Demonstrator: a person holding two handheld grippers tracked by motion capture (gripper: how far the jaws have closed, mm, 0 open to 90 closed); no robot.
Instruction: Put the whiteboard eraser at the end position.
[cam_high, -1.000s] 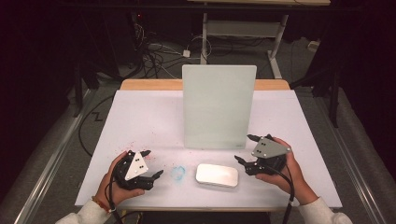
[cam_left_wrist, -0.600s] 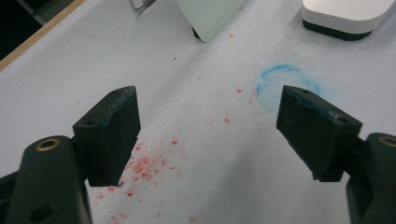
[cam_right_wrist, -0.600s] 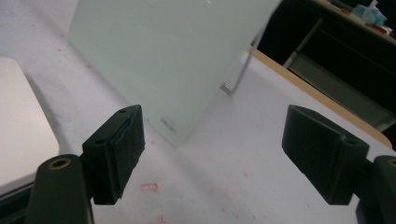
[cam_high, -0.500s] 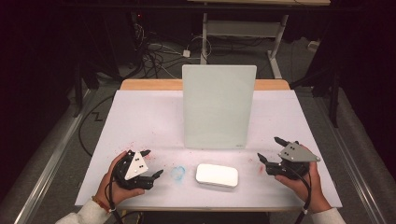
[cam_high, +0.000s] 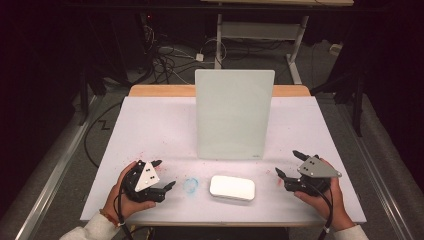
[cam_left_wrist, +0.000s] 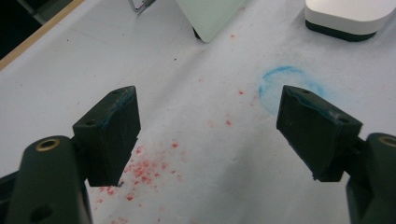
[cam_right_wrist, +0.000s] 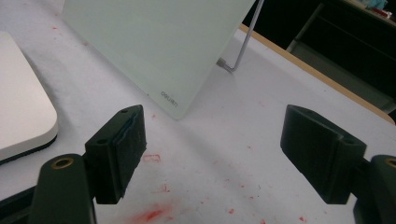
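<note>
Right gripper (cam_high: 286, 164) has slid outward to four o'clock on the tabletop (cam_high: 150, 125); left gripper (cam_high: 163, 174) stays at seven.
Both sets of fingers gape wide, holding nothing. White box (cam_high: 232, 187) lies at six, below the upright glass board (cam_high: 234, 114).

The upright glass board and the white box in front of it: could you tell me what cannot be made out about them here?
- Glass board: its stand is hidden behind the panel in the high view; the right gripper view shows a wire leg only in part.
- White box: cut off by the edge in both gripper views; no markings legible.
</note>
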